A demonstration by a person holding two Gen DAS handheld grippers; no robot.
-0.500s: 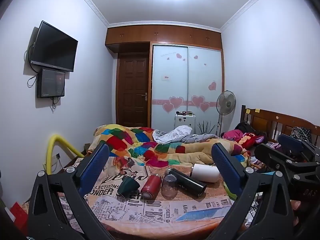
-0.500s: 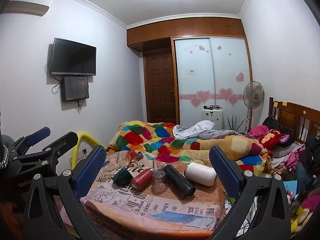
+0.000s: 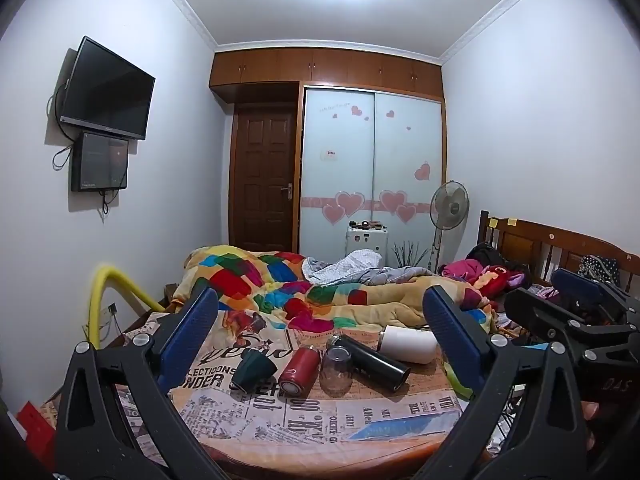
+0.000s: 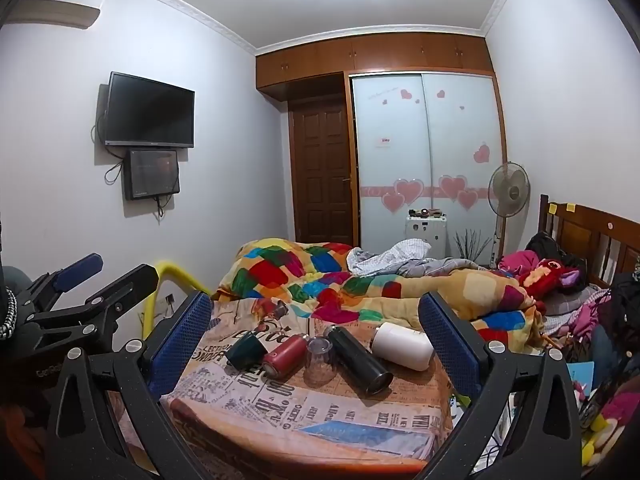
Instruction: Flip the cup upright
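Observation:
Several cups lie in a row on a newspaper-print cloth [image 3: 304, 412]: a dark green cup [image 3: 253, 369] on its side, a red cup [image 3: 298, 370], a clear glass [image 3: 337, 369] mouth down, a black flask [image 3: 370, 362] and a white cup [image 3: 408, 344], all on their sides. They also show in the right wrist view: green [image 4: 245, 350], red [image 4: 285, 357], glass [image 4: 320, 364], black [image 4: 358, 359], white [image 4: 403, 345]. My left gripper [image 3: 320, 344] is open and empty, short of the cups. My right gripper [image 4: 316, 344] is open and empty too.
A colourful quilt [image 3: 304, 292] is heaped on the bed behind the cloth. A wooden headboard [image 3: 552, 248] and piled clothes are at the right. A yellow tube [image 3: 100, 300] curves at the left. A fan [image 3: 448, 208] and wardrobe stand behind.

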